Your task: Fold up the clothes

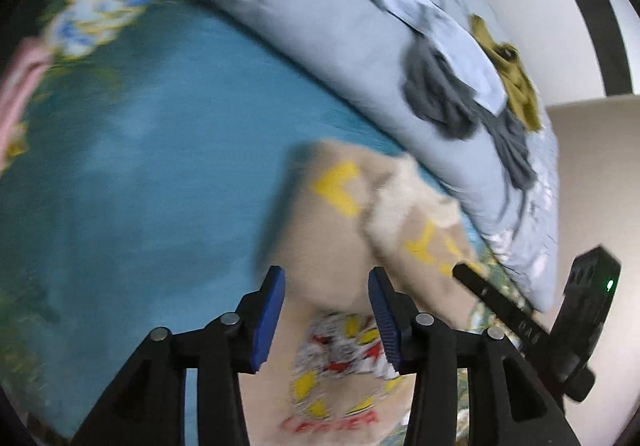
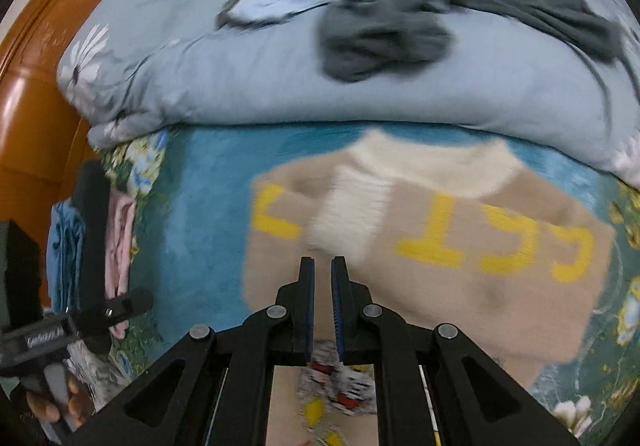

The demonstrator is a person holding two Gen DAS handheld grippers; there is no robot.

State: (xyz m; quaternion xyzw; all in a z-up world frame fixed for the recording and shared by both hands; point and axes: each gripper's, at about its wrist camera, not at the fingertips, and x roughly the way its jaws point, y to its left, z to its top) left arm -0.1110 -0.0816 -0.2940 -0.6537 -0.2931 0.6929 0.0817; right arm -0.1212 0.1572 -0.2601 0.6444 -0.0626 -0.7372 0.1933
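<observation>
Only the right view shows the left hand-held gripper [image 2: 132, 304]; right hand-held gripper [image 2: 323, 266] closed, empty.

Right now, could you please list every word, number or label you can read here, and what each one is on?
"T" and a partly legible "G" or "5", yellow, upside down: beige sweater.
Red word under the sweater's cartoon print: too blurred to read.
White label on the other hand-held gripper: too blurred to read.

Beige sweater [image 2: 460, 286], at my twelve o'clock: yellow characters, upside down, reading about "T", "G"; red lettering [image 1: 330, 422] blurred, unreadable.
</observation>
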